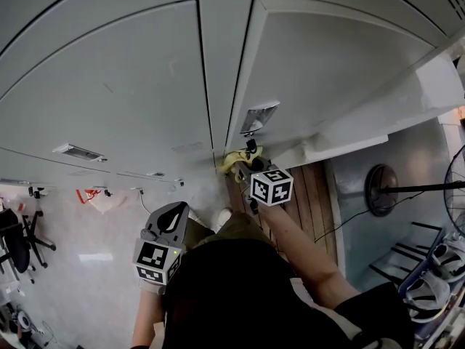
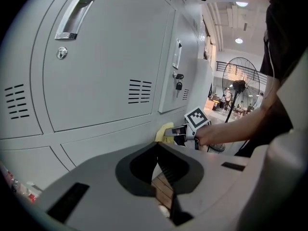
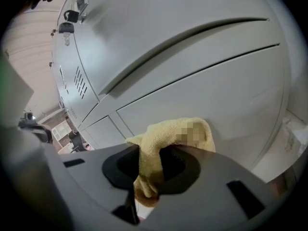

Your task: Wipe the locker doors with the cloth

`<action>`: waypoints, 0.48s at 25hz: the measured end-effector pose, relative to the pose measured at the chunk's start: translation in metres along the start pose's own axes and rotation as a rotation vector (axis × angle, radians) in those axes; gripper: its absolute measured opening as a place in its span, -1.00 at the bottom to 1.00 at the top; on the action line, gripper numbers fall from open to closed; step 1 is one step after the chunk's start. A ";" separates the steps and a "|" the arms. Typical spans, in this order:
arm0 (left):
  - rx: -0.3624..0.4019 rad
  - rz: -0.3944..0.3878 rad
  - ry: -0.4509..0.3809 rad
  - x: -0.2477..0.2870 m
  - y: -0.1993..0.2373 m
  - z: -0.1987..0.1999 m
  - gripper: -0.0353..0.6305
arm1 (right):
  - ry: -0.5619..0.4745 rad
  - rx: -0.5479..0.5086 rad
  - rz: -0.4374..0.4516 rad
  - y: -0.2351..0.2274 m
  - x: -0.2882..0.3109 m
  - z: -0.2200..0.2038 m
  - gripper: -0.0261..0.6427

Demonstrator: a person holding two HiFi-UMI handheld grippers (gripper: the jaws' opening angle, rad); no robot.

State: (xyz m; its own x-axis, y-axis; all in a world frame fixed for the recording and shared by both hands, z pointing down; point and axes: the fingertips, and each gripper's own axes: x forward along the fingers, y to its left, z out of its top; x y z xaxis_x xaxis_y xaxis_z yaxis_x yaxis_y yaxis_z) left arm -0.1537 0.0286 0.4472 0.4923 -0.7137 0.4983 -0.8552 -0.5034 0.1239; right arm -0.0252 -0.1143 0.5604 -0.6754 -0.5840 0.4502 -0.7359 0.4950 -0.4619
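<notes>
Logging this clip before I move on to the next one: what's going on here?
A person stands at a bank of grey lockers with a hand-held gripper in each hand. The right hand-held gripper is shut on a yellow cloth and reaches low, with the cloth apparently against a lower locker panel. The left hand-held gripper is shut on nothing and is held back from the lockers.

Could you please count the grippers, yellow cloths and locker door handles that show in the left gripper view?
grippers: 2, the left gripper and the right gripper
yellow cloth: 1
locker door handles: 2
Total: 5
</notes>
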 end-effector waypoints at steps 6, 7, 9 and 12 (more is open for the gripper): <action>0.009 -0.024 0.010 0.011 -0.009 0.002 -0.87 | 0.000 0.005 -0.043 -0.030 -0.012 0.001 -0.68; 0.013 -0.029 0.009 0.014 -0.010 0.003 -0.87 | -0.001 0.006 -0.049 -0.035 -0.014 0.002 -0.68; 0.017 -0.039 0.010 0.017 -0.013 0.004 -0.87 | -0.003 0.008 -0.063 -0.045 -0.019 0.003 -0.68; 0.026 -0.050 0.013 0.023 -0.017 0.006 -0.87 | -0.004 0.013 -0.087 -0.062 -0.027 0.004 -0.68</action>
State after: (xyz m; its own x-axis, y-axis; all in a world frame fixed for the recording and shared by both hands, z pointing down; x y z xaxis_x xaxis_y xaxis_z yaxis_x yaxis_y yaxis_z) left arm -0.1266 0.0183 0.4512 0.5318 -0.6811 0.5034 -0.8251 -0.5505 0.1269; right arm 0.0386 -0.1313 0.5737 -0.6084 -0.6270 0.4865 -0.7914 0.4337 -0.4308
